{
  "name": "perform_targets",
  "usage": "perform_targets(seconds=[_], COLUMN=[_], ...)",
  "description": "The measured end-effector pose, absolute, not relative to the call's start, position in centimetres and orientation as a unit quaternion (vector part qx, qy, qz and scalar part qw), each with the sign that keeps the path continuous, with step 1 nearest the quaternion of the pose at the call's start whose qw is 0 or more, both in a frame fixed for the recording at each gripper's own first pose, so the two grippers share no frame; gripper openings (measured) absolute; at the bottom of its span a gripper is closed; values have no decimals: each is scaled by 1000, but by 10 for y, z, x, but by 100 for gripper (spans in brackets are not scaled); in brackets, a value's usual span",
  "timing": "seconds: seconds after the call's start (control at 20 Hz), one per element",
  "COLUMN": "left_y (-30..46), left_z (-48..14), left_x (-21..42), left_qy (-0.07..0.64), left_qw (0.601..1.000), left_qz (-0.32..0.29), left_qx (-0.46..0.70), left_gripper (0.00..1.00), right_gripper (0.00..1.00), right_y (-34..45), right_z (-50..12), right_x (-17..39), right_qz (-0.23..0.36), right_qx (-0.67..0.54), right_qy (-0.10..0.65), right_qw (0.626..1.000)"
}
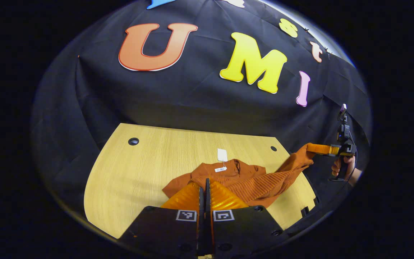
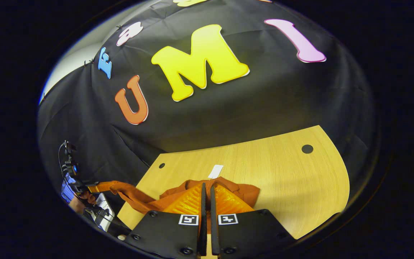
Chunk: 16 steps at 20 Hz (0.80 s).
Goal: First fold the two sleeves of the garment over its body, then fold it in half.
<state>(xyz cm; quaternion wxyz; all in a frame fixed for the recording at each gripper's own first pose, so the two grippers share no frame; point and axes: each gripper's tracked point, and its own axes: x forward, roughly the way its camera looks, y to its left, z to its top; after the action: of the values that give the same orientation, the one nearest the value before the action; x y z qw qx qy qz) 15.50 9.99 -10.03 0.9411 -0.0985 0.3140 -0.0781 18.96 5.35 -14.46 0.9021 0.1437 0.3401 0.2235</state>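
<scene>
My left gripper (image 1: 205, 185) has its fingers pressed together, with only a thin dark seam between them; knit rides up against the tips, but I cannot tell whether any cloth is caught in that seam. It hangs over the near edge of the tabletop (image 1: 128, 172), right at the garment's (image 1: 244, 180) near hem.

The garment lies bunched toward the right half of the tabletop, collar pointing at the far edge, with a white tag (image 1: 222, 155) lying on the wood just beyond the collar. It is a ribbed knit: soft, limp, light. I judge it will sag and stretch wherever I lift it, and it grips itself rather than sliding, so folds should stay put once laid down.

Off the right edge of the tabletop, one sleeve (image 1: 297, 162) is drawn out taut in the air, its cuff nipped in my right gripper (image 1: 331, 149), held up by my hand (image 1: 343, 167). In the right gripper view those fingers (image 2: 192, 201) sit close together with cloth bulging around the tips.

The cuff looks like the right place to hold; a mid-sleeve pinch would let the end droop. For the half fold I would take hem corners, one per gripper.
</scene>
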Motion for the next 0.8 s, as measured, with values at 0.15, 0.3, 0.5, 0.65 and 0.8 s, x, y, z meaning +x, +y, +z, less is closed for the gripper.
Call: perform_targets(seconds=[0.15, 0.3, 0.5, 0.65, 0.8], left_y=[88, 91, 113, 141, 137], left_z=[-144, -204, -236, -267, -287], left_x=[202, 232, 269, 281, 290], left_qy=[358, 414, 439, 471, 493], left_qw=[922, 901, 890, 870, 857], left_qz=[-70, -52, -15, 19, 30], left_qx=[-130, -117, -123, -142, -149], left_gripper=[3, 3, 3, 3, 4], right_gripper=[5, 6, 5, 5, 5], right_y=[69, 79, 64, 43, 47], right_z=[-189, -235, -290, -339, -373], right_x=[231, 263, 305, 326, 337], right_qz=[225, 215, 186, 149, 142], right_qx=[147, 162, 156, 172, 171], right_qy=[367, 393, 409, 442, 461], right_qw=[891, 879, 879, 868, 859])
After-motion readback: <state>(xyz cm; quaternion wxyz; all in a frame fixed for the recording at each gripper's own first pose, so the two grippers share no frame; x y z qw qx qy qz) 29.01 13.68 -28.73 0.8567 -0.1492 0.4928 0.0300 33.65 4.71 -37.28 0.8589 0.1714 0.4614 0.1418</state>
